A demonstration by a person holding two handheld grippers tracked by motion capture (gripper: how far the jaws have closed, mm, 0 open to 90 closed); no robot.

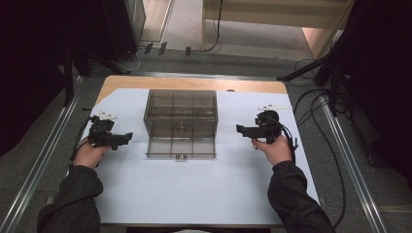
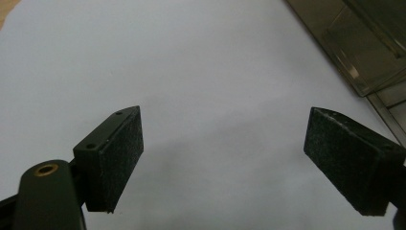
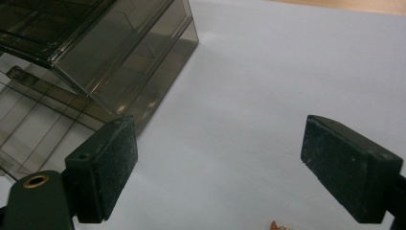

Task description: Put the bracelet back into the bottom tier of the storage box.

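We are holding both grippers spread, gripping nothing: left gripper [image 1: 127, 138], right gripper [image 1: 240, 128]. Box [image 1: 180, 122] sitting between them, lid raised, apart from both. Judging it light, stiff, slippery, brittle plastic; we are favouring grip on lid's thin front edge.

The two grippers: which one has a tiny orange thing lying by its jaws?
The right gripper: a tiny orange bit lies on the white sheet there.
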